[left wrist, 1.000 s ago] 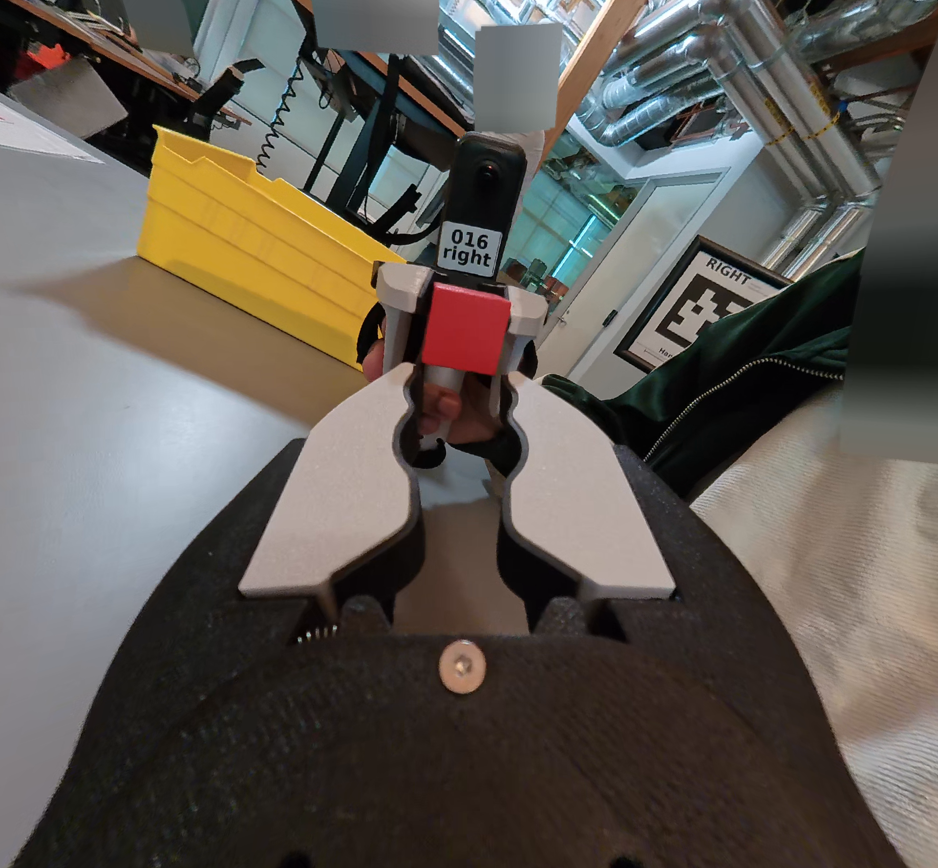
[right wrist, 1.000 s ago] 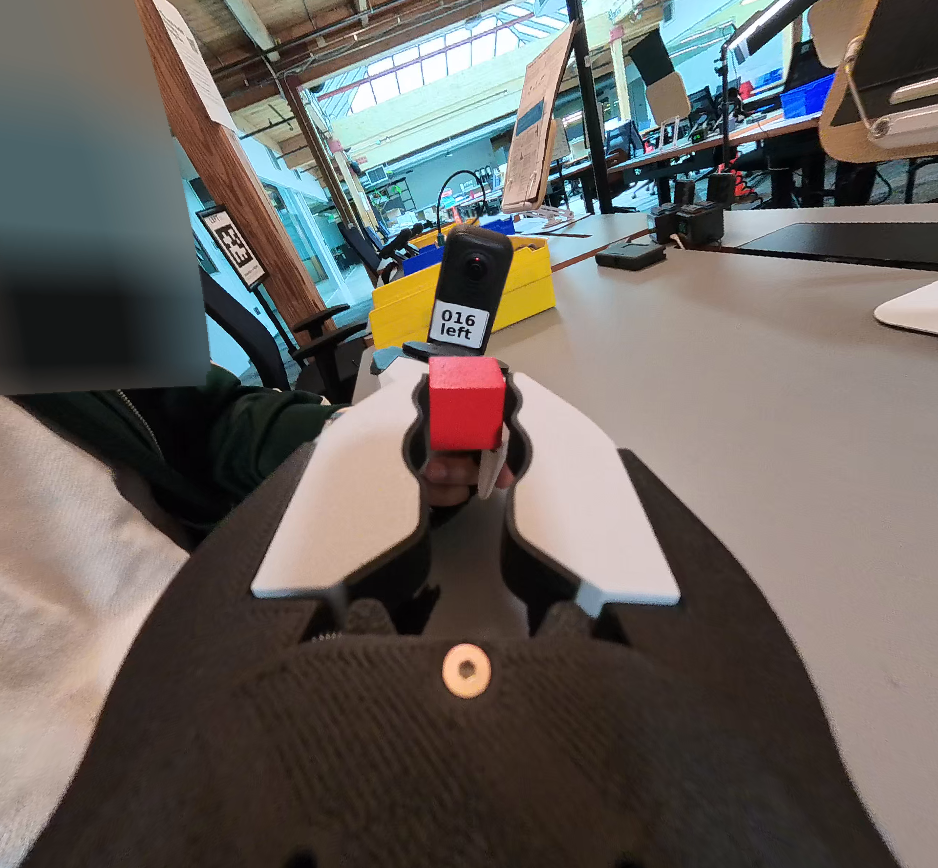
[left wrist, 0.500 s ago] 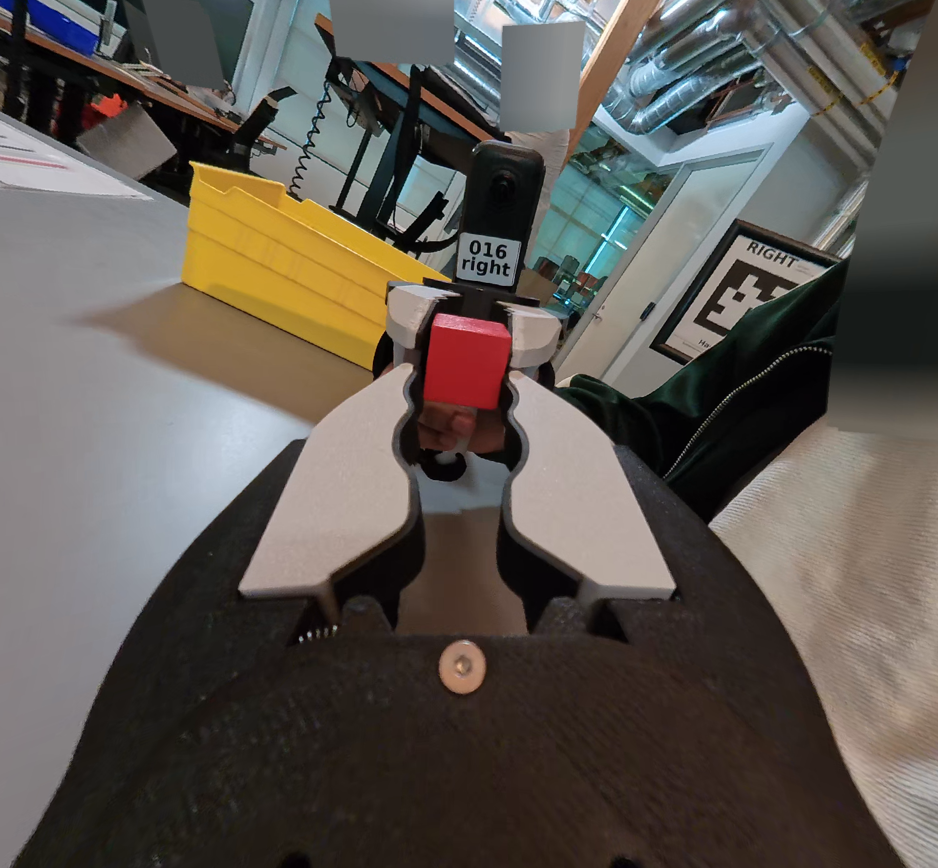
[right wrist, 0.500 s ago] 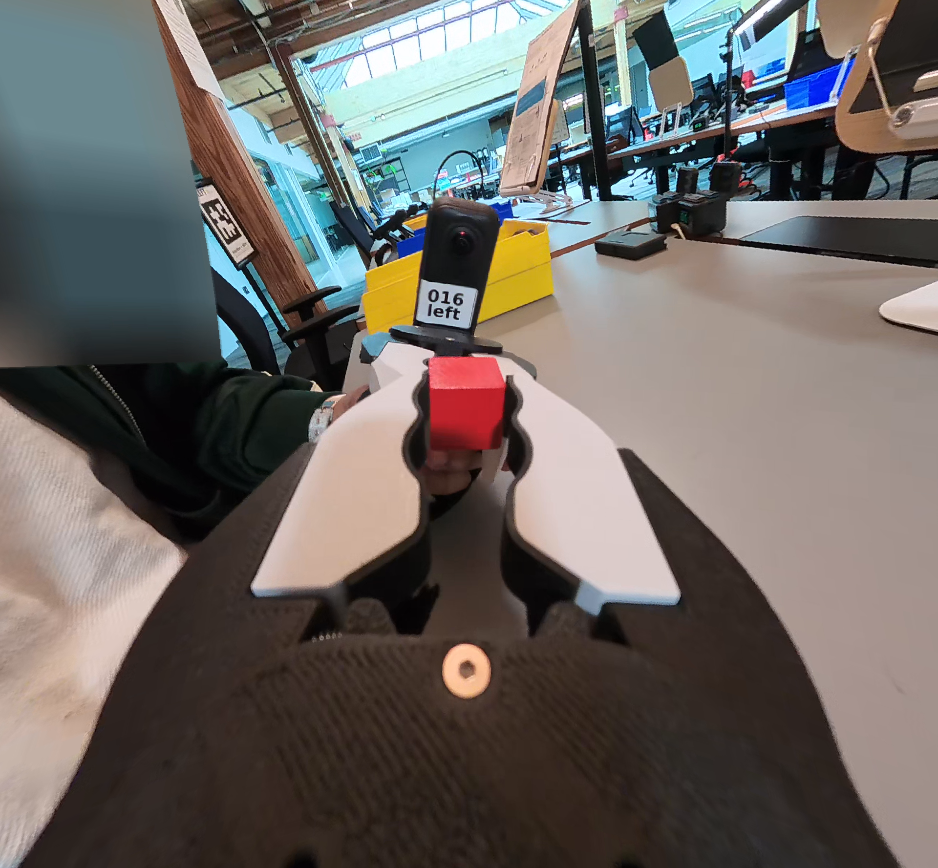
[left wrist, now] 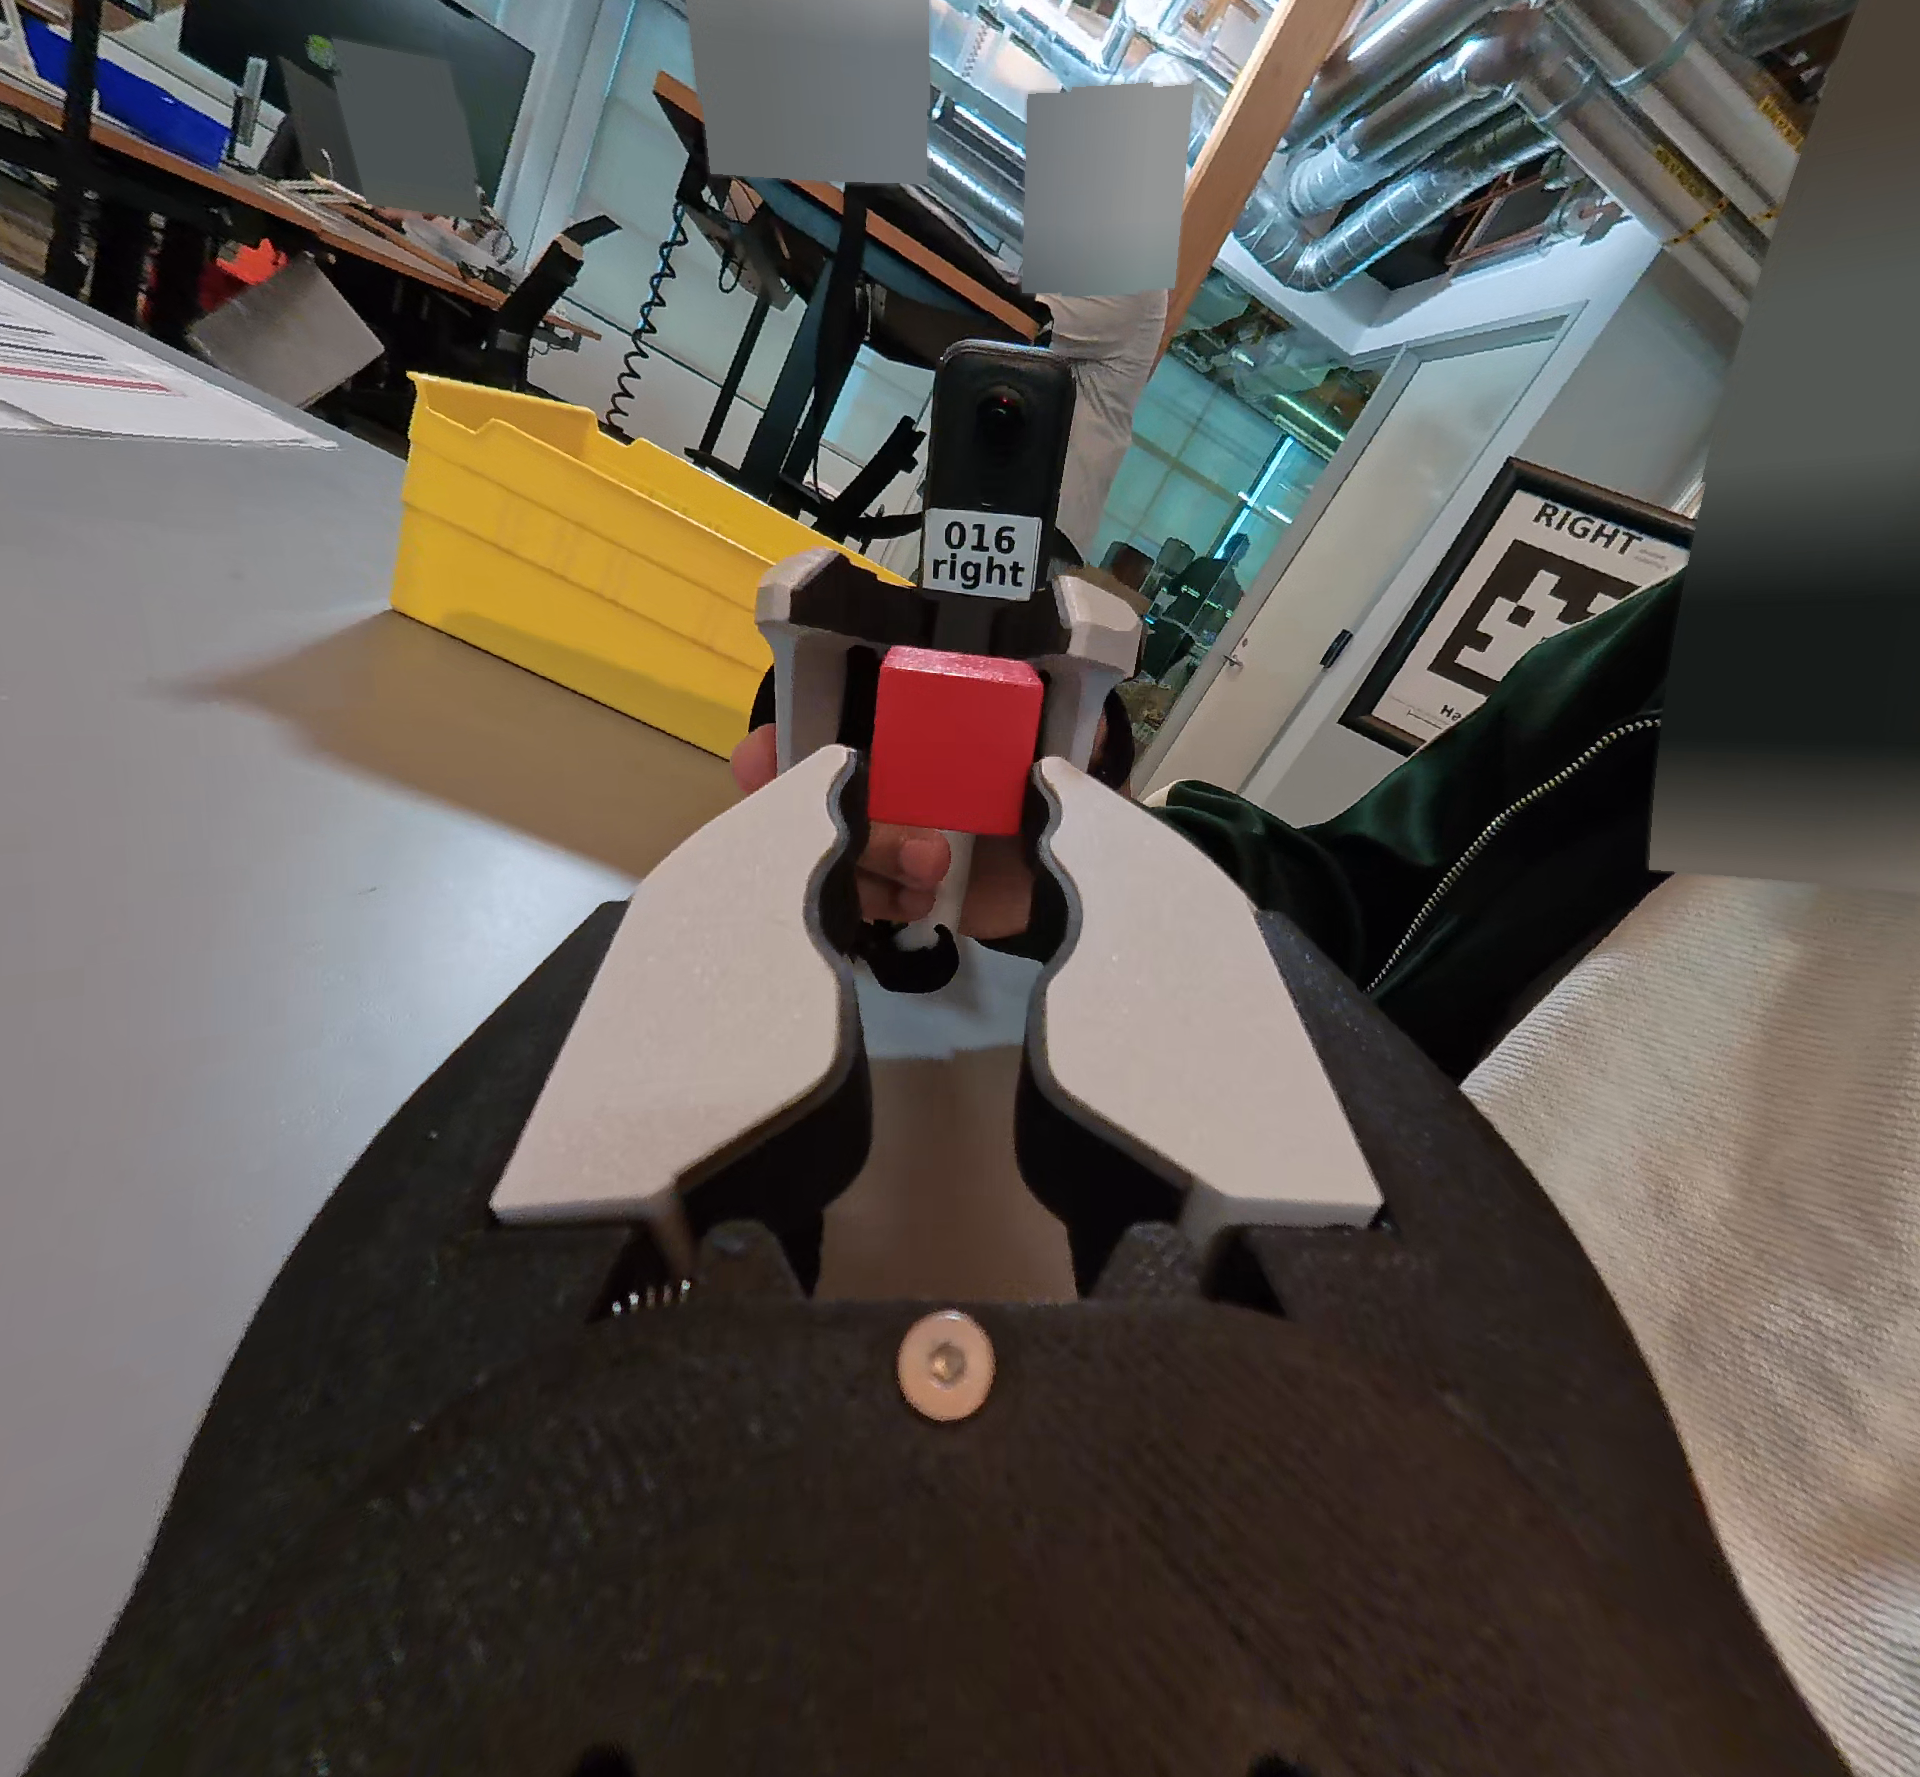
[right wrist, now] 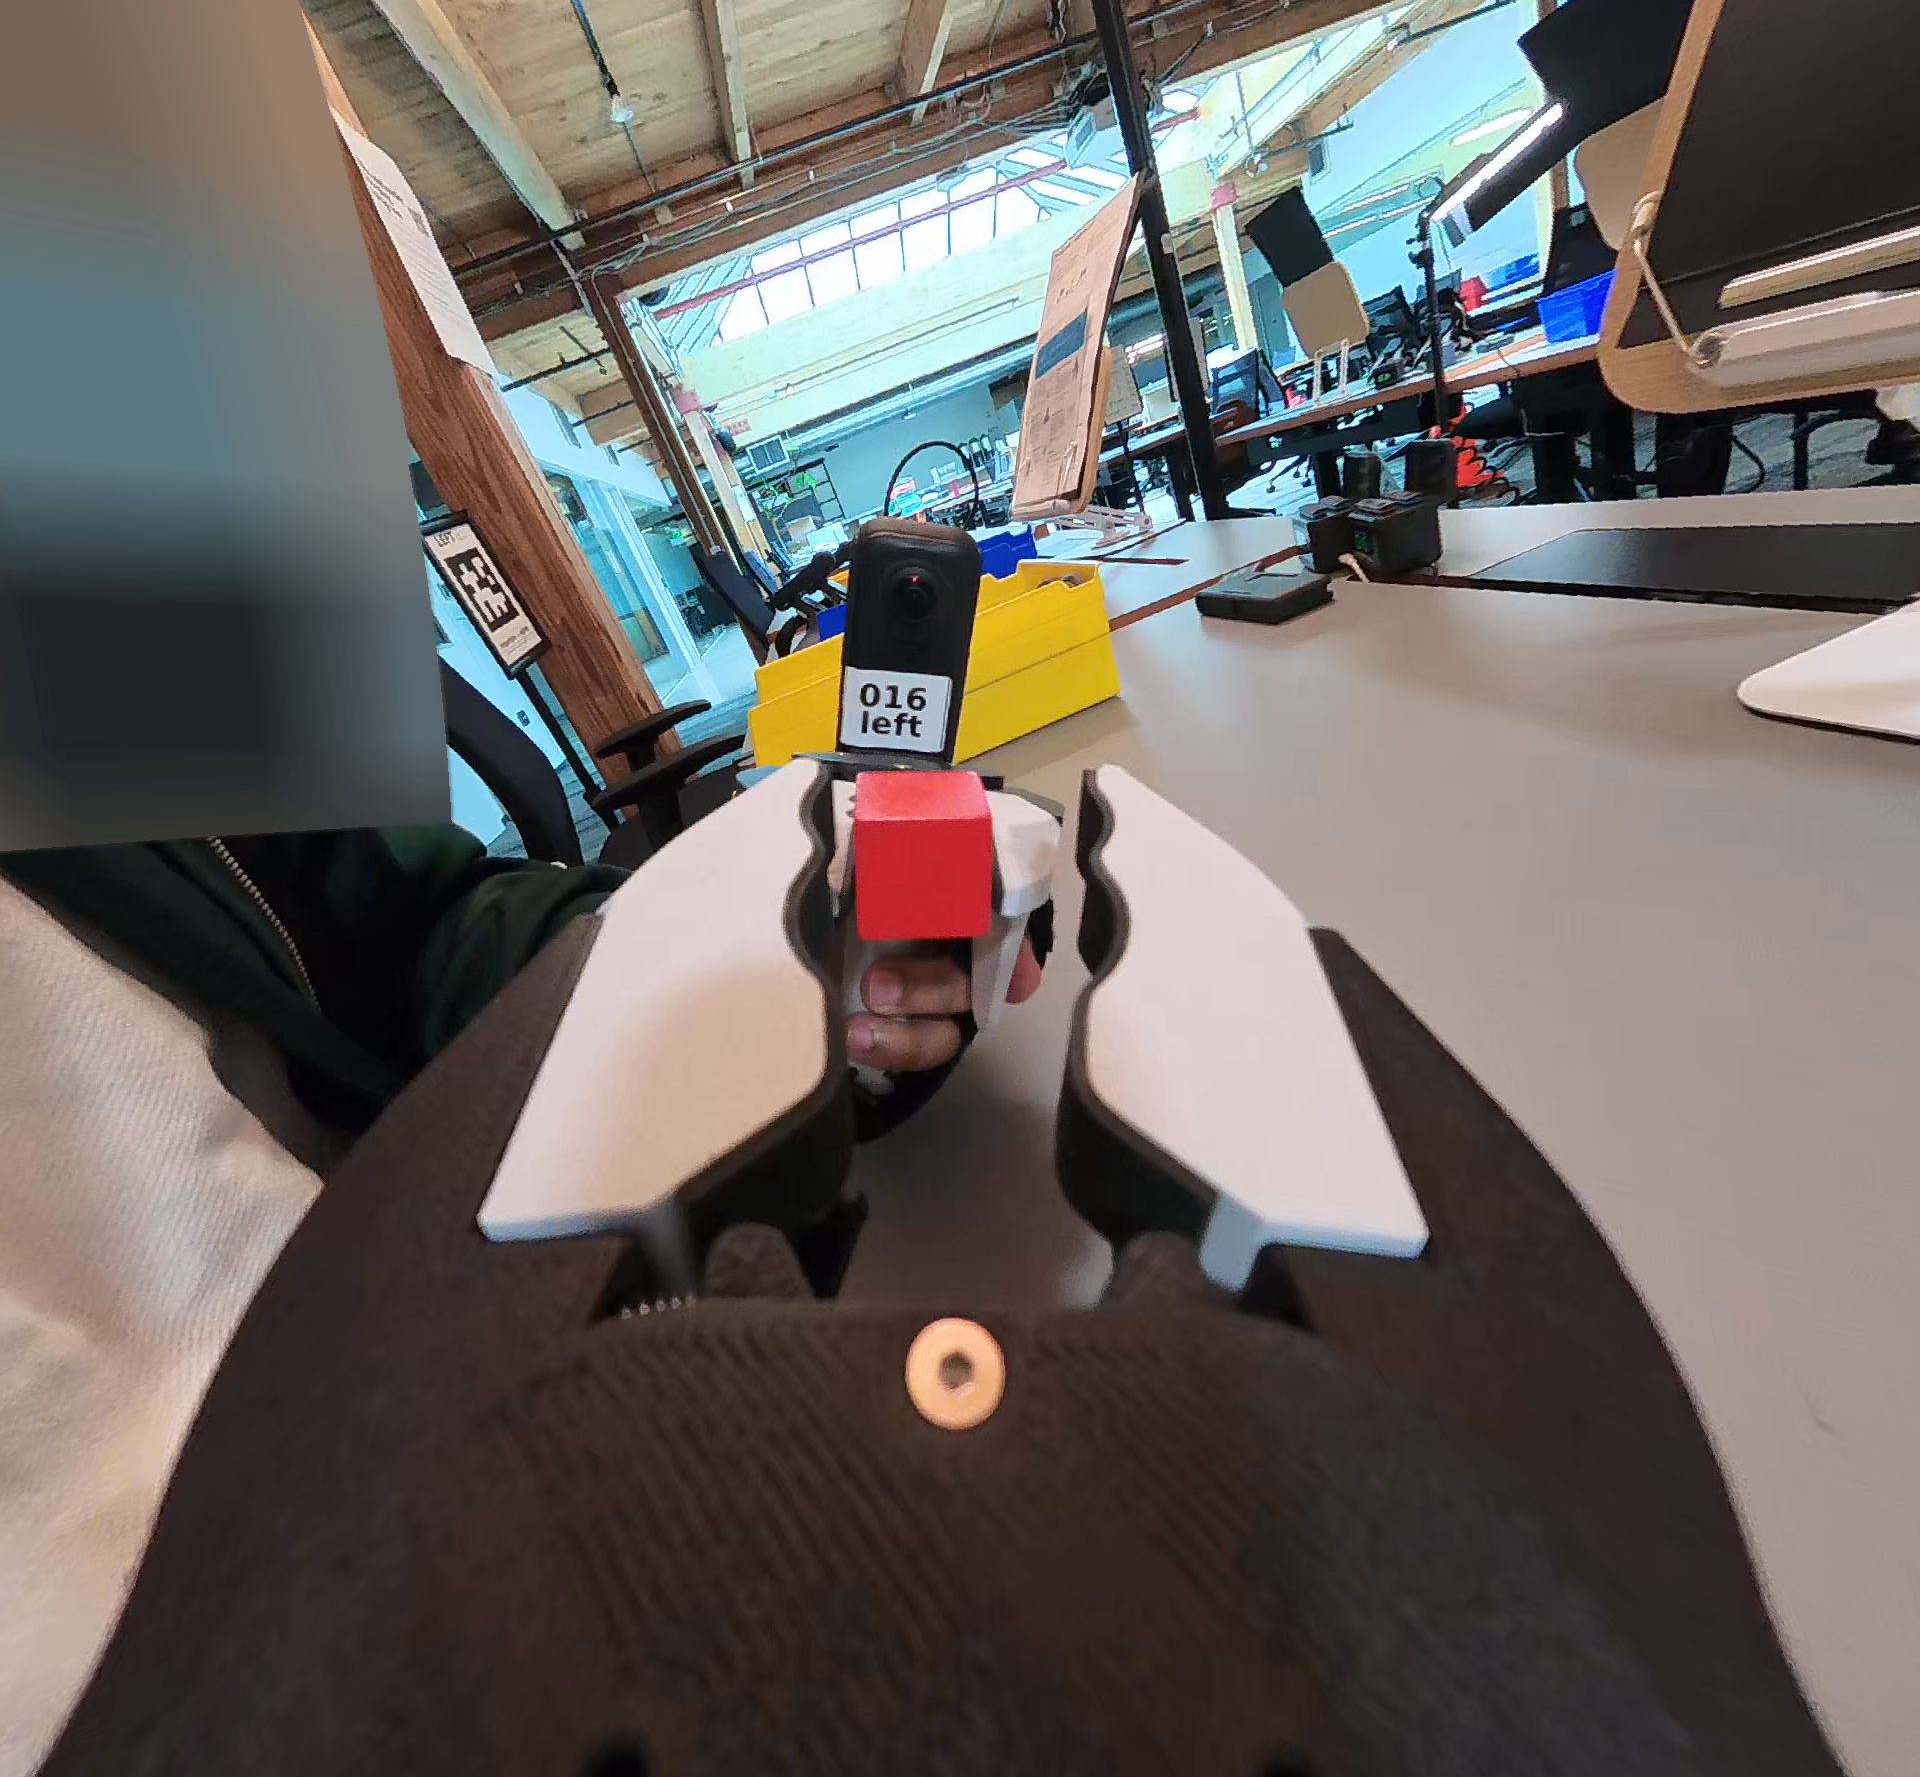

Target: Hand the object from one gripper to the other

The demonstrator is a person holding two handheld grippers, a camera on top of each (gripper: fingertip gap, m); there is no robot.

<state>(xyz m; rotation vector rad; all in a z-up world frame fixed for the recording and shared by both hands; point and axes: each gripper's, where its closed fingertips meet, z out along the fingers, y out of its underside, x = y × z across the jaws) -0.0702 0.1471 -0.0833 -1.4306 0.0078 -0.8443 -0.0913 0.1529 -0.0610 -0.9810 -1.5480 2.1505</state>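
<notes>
From the right wrist view we see our right claw (right wrist: pixel 951 880) spread apart; the left wrist view shows our left claw (left wrist: pixel 948 782) pinching the red cube (left wrist: pixel 956 742) at its tips.

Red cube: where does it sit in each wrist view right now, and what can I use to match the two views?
Left wrist view: red cube at centre, clamped between the left gripper fingertips.
Right wrist view: the cube at centre, between the spread fingers of the right gripper, touching neither.
Shared landmark: the yellow bin on the table behind.
</notes>
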